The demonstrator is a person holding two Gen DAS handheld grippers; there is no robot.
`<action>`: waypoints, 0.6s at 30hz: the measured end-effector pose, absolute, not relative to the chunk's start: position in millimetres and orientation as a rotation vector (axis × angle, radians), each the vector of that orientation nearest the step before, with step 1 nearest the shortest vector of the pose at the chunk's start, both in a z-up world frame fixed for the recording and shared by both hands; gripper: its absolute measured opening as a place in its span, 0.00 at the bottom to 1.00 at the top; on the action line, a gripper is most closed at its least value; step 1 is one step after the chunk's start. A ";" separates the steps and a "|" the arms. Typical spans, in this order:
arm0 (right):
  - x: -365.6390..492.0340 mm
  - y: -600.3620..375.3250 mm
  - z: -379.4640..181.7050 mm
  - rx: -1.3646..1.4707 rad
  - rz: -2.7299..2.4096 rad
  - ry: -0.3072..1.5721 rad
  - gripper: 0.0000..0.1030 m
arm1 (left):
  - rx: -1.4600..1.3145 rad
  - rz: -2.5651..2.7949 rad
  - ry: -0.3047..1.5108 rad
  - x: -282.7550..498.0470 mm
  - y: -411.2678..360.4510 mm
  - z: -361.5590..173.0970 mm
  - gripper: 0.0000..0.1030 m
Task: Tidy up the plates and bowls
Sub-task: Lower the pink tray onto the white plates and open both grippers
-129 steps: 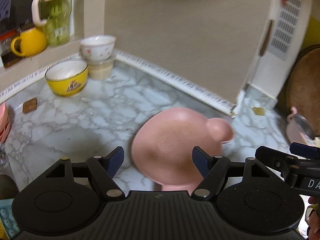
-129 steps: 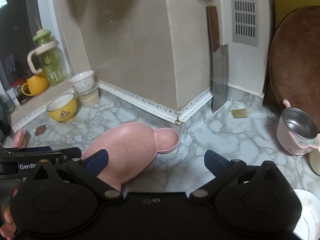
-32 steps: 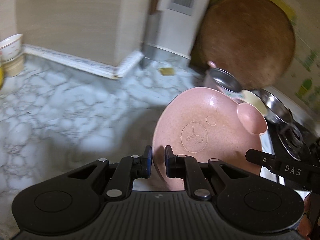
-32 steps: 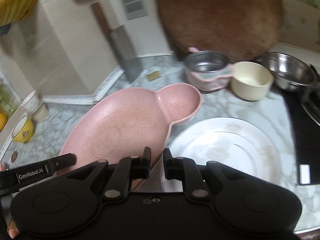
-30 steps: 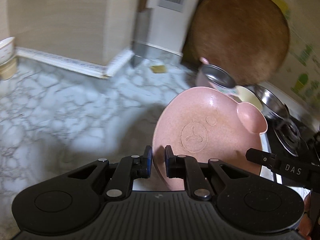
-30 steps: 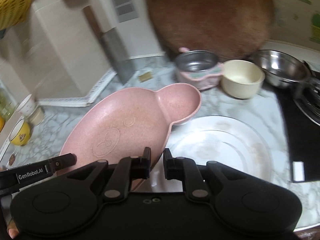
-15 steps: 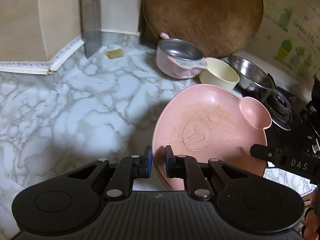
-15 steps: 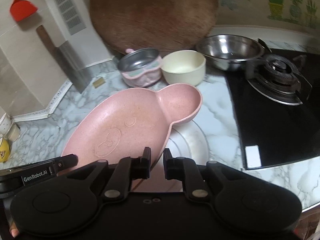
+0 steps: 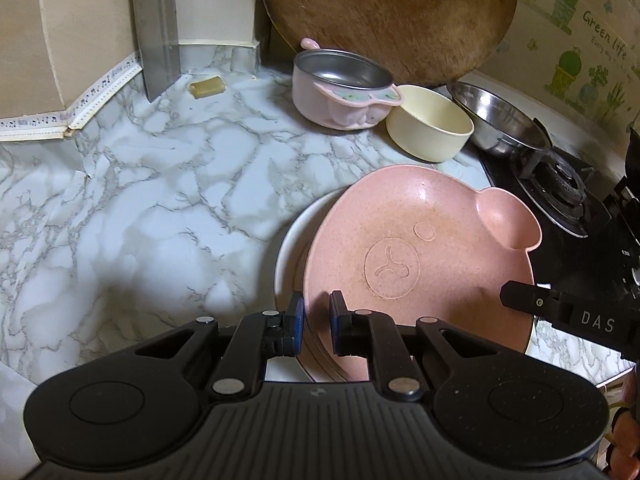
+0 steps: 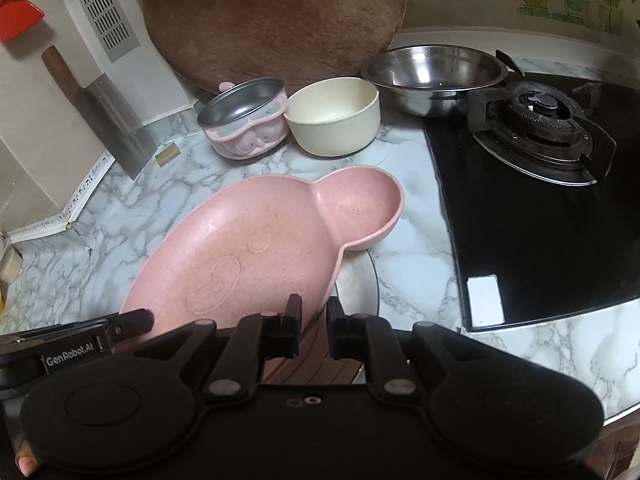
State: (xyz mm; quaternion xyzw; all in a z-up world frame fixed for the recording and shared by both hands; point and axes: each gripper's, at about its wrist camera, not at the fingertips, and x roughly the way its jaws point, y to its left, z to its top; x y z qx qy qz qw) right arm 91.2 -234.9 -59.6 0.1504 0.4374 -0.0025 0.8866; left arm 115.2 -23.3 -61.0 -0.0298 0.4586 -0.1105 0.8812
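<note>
Marble table (image 9: 140, 208) spreads under my view, and over the white plate (image 9: 292, 240) near the stove (image 10: 532, 200) I hold the pink plate (image 9: 400, 264), my left tool (image 9: 316, 328) and right tool (image 10: 313, 330) each clamped on its near rim, past it a cream bowl (image 10: 334, 116).

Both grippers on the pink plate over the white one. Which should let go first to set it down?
Probably right. The right hand-held gripper and left hand-held gripper both clamp the pink bear-shaped plate's near rim above the white round plate. The right's side shows only a sliver of white plate, so the left sees the landing better.
</note>
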 end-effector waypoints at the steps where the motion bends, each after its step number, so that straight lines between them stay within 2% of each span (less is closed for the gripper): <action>1: 90.8 -236.8 -60.2 0.315 -0.005 0.910 0.13 | -0.060 -0.235 0.957 115.4 -24.1 -61.8 0.12; 18: 81.9 -246.7 -62.4 0.308 0.010 0.925 0.13 | -0.052 -0.263 1.001 109.4 -29.6 -69.9 0.12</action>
